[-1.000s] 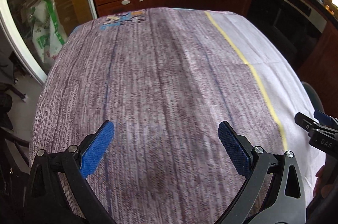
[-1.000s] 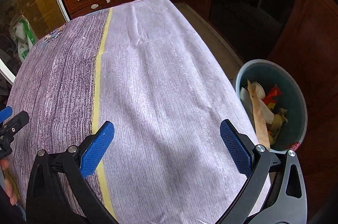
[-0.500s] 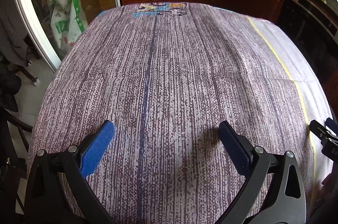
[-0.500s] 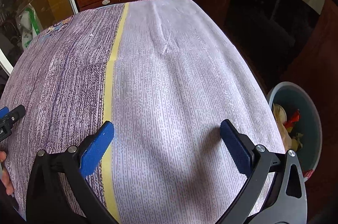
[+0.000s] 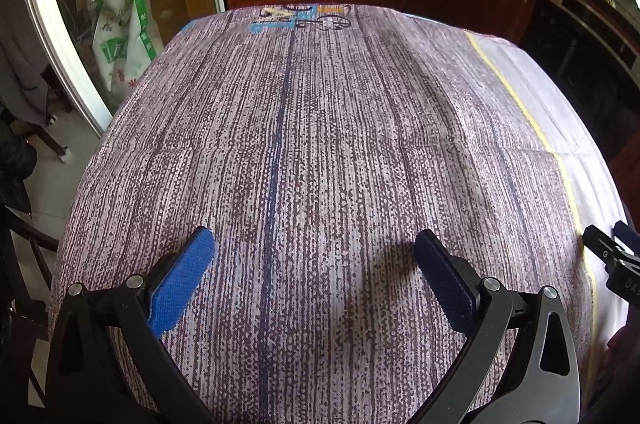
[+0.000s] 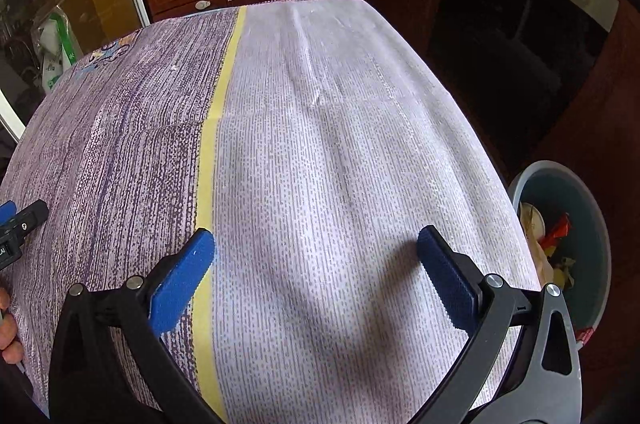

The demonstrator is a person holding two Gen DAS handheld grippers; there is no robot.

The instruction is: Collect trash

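While both tools hang over the tablecloth [image 5: 320, 151] w/ nothing on it that I can spot, the job looks at or near its end: trash [image 6: 554, 240] sits in the bin [image 6: 600, 224], down on the floor just off the table's right edge.

Left to right: a glass door [image 5: 72, 23] w/ a white-and-green bag [image 5: 120, 35] behind it; then the left gripper [image 5: 316, 280], fingers spread wide, empty, above the purple-streaked part of the cloth. Next the yellow stripe [image 6: 212, 159] dividing purple from the paler side. The right gripper [image 6: 316, 280] hovers over that pale side, likewise released, carrying nothing. Far right, the bin, approx. half in view, holding paper scraps, sth red, some yellowish bits.

Next move, my guess: a scan of the cloth and floor for leftovers; if any turn up, whichever tool is nearer picks and drops into the bin. Otherwise done.

Count: 2 grippers, 1 bin, 1 tablecloth, 0 loose trash items visible on the table. Pieces inside the bin: several, exact no. can't tell.
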